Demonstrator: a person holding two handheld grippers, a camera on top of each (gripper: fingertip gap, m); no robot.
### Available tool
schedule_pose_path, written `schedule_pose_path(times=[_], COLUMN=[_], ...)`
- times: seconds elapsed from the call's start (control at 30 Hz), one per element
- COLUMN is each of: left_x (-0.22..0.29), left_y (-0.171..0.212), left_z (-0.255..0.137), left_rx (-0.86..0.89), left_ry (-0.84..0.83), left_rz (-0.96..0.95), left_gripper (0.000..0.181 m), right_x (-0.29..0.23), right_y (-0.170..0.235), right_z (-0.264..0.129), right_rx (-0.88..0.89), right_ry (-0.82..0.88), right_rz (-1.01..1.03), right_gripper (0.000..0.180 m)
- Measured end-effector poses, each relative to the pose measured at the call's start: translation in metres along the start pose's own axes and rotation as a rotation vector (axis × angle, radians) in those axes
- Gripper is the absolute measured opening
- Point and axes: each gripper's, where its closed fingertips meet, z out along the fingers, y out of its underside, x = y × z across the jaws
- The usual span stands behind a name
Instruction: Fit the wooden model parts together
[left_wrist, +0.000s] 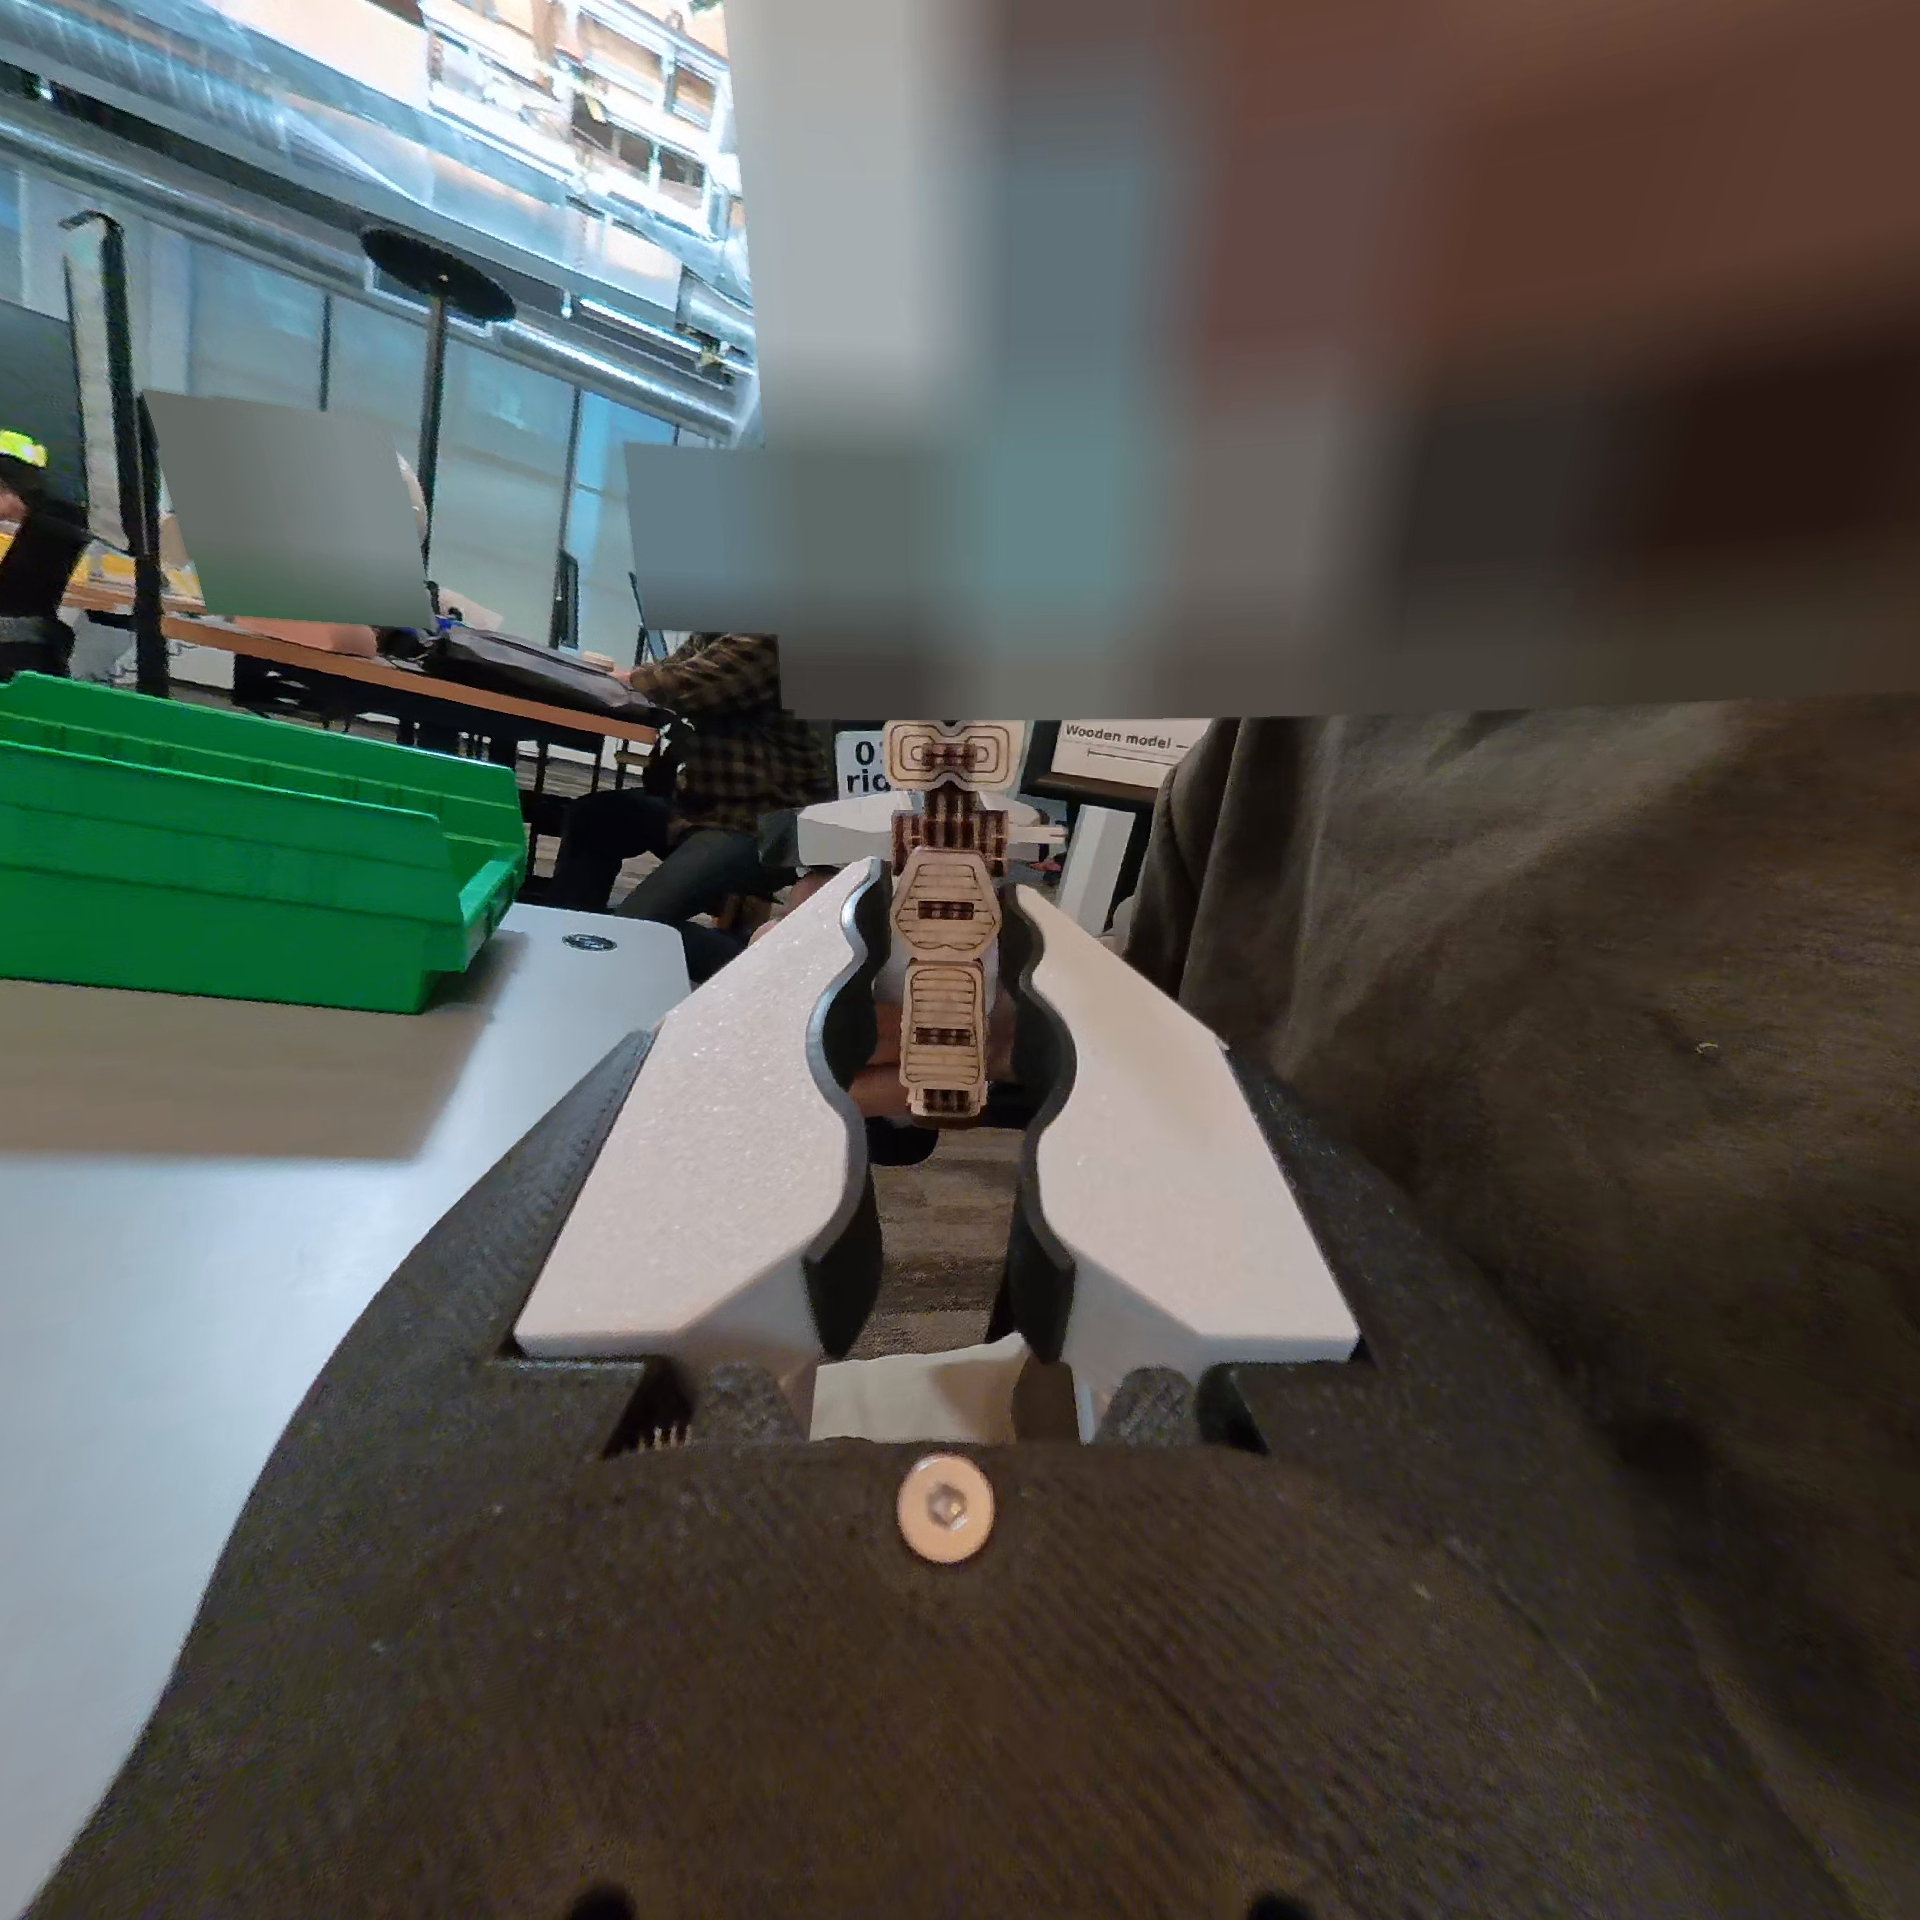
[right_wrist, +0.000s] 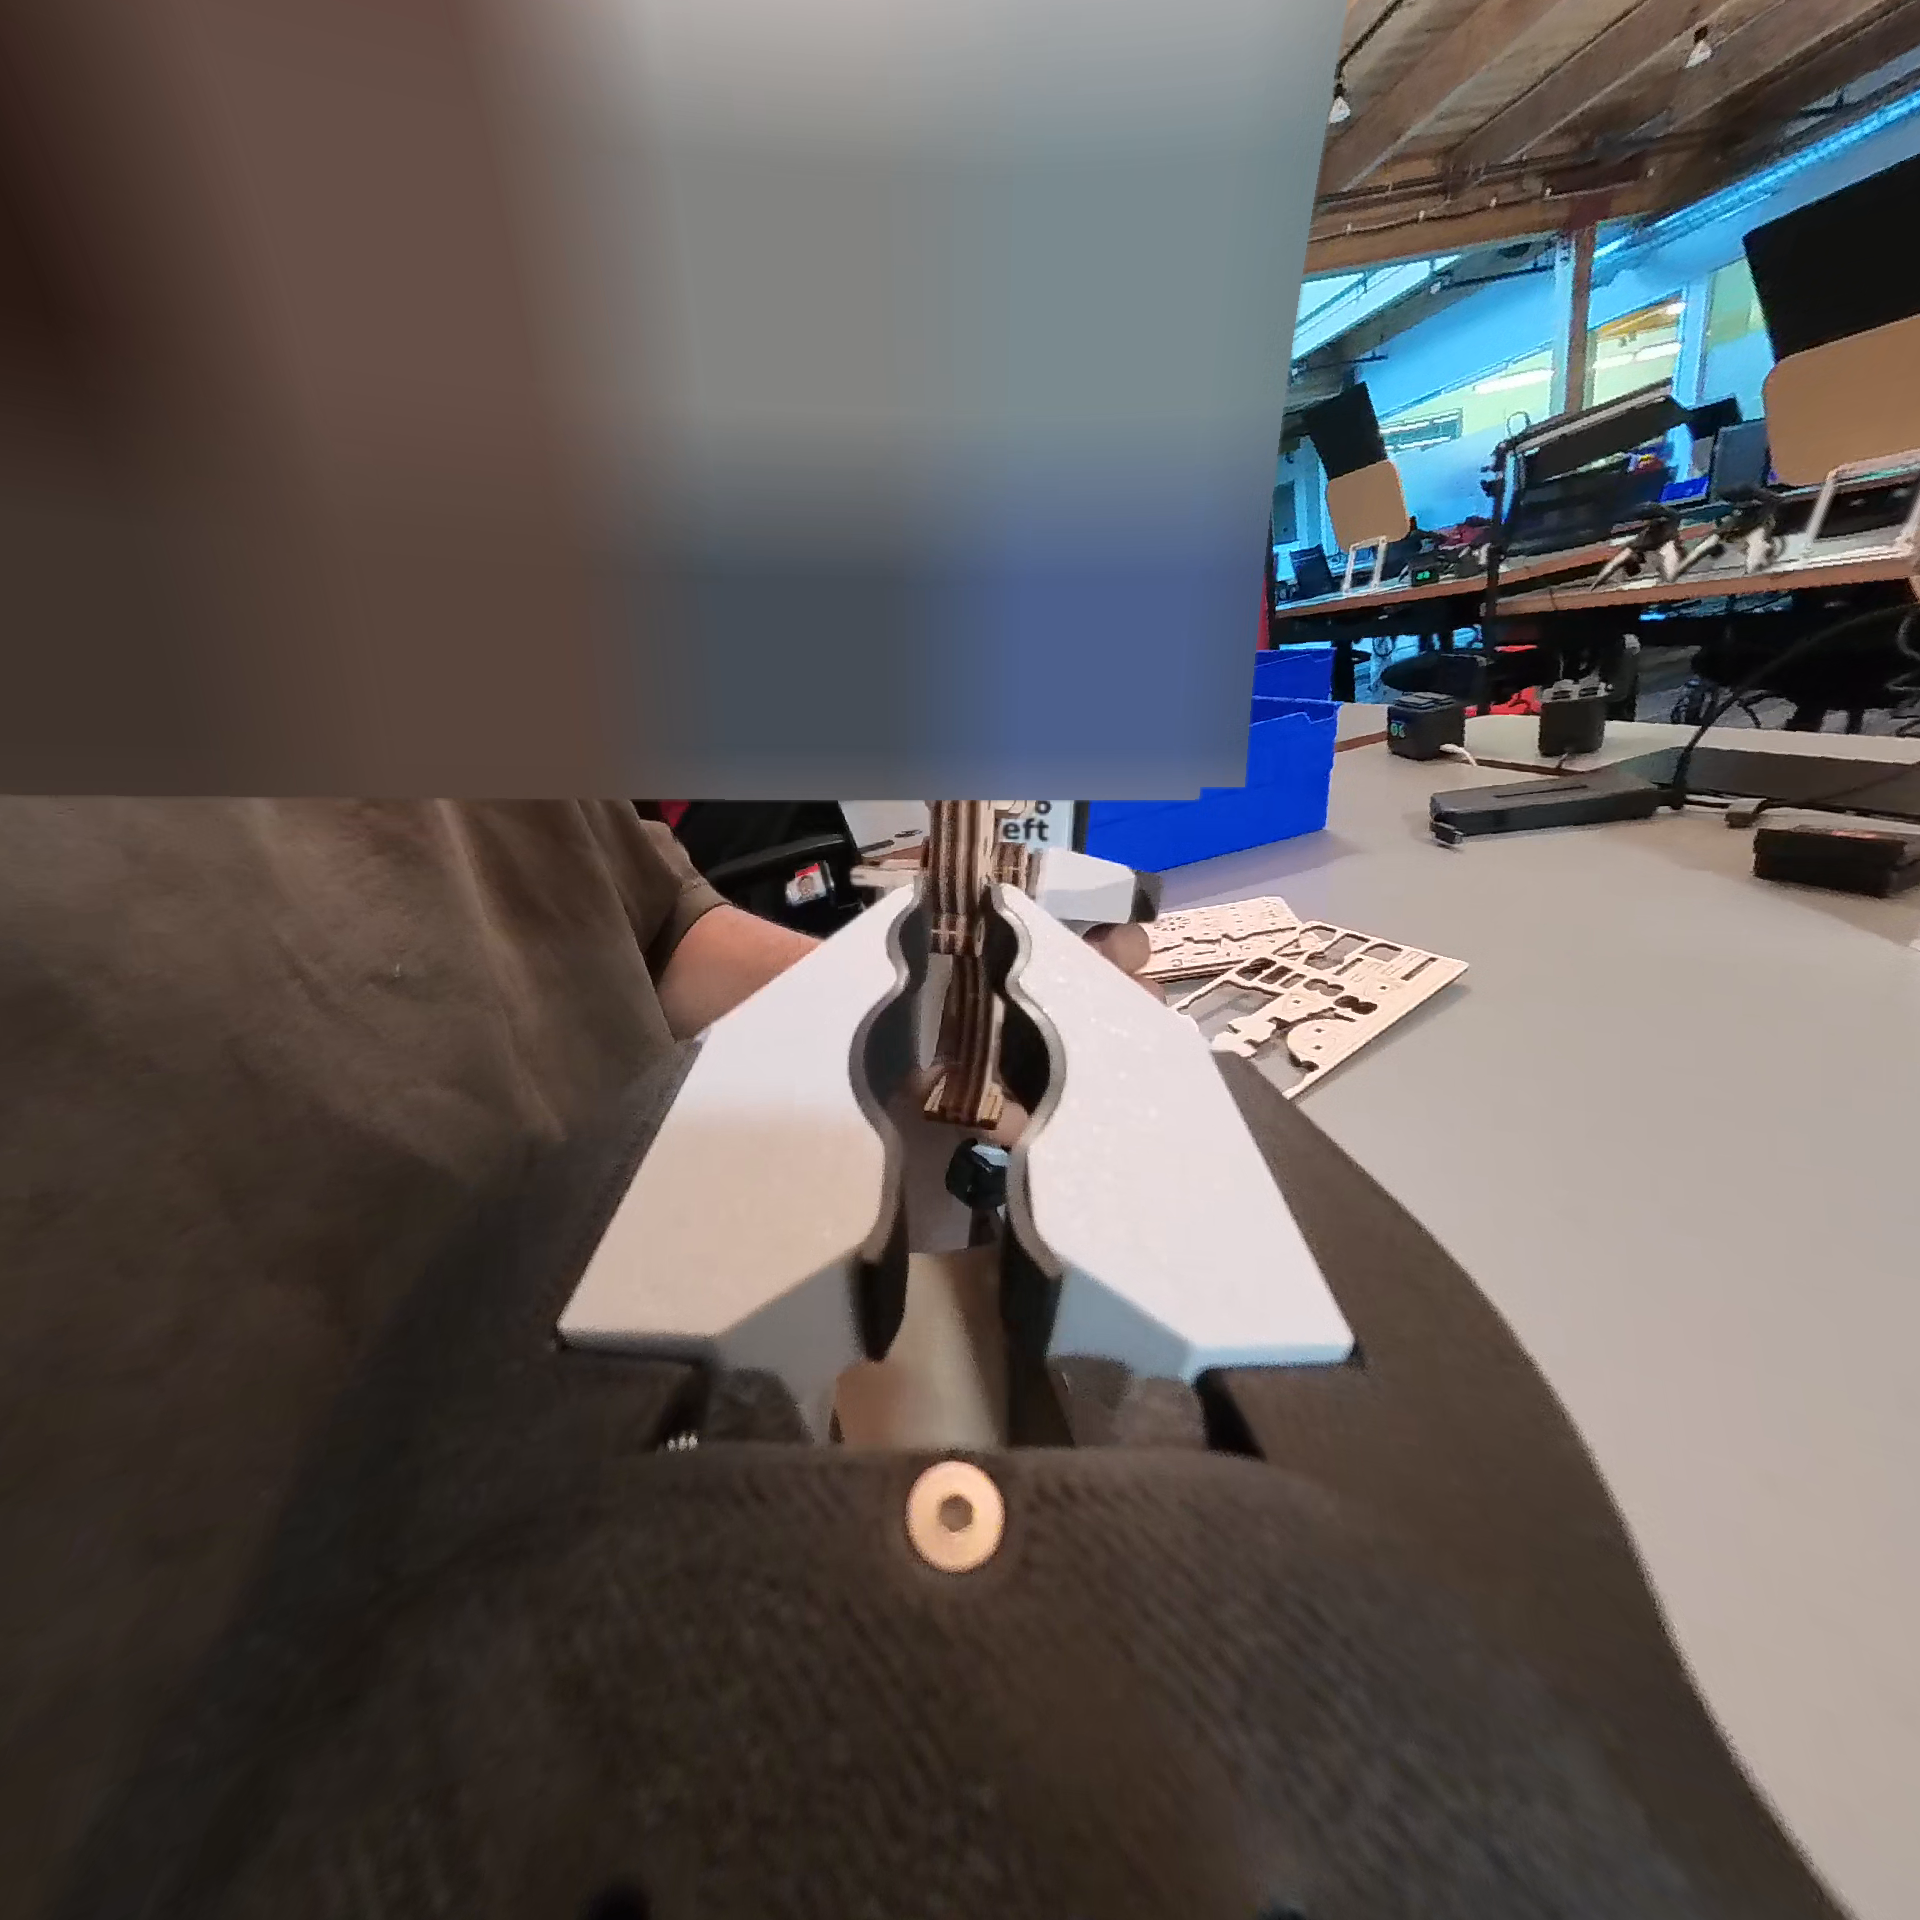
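A small wooden model (left_wrist: 943, 1023) of layered, laser-cut plywood is held upright in the air between both grippers. In the left wrist view I see its engraved flat face. My left gripper (left_wrist: 945, 896) is shut on it at the fingertips. A white finger of the right gripper (left_wrist: 831, 831) shows just behind it. In the right wrist view the model (right_wrist: 961, 1049) shows edge-on. My right gripper (right_wrist: 956, 920) is shut on it near the tips. A white finger of the left gripper (right_wrist: 1086, 883) shows beyond it. The model's top is hidden by a blurred patch.
A person's torso in a dark olive shirt (left_wrist: 1558, 1143) is close beside both grippers. A green bin (left_wrist: 260, 862) stands on the grey table (left_wrist: 208, 1299). Laser-cut wooden sheets (right_wrist: 1320, 987) lie on the table (right_wrist: 1610, 1195), with blue bins (right_wrist: 1278, 769) and black devices (right_wrist: 1538, 805) farther back. The grippers are tip to tip, or close to it.
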Motion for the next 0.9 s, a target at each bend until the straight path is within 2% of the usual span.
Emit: schedule_pose_path(times=[0.13, 0.23, 0.37, 0.43, 0.67, 0.9], left_x=[0.001, 0.001, -0.005, -0.008, -0.014, -0.015], left_y=[-0.002, -0.003, -0.003, -0.002, -0.001, 0.001], left_z=[-0.001, -0.001, -0.002, -0.003, -0.003, -0.003], left_rx=[0.009, 0.016, 0.016, 0.008, -0.002, -0.018], left_ry=[0.008, 0.001, -0.039, -0.061, -0.107, -0.12], left_rz=[-0.007, -0.003, 0.016, 0.032, 0.06, 0.073], left_gripper=[0.017, 0.018, 0.017, 0.017, 0.018, 0.018], right_x=[0.001, 0.008, 0.008, 0.007, 0.007, 0.008], right_y=[-0.002, -0.001, 0.003, 0.004, 0.004, 0.004], right_z=[0.0, -0.001, 0.001, 0.003, 0.003, 0.003], right_rx=[0.018, 0.015, 0.005, 0.002, 0.005, 0.004], right_ry=[0.021, 0.044, 0.027, 0.028, 0.038, 0.043], right_rz=[-0.011, 0.016, 0.062, 0.066, 0.056, 0.057], right_gripper=[0.013, 0.044, 0.061, 0.063, 0.038, 0.033])
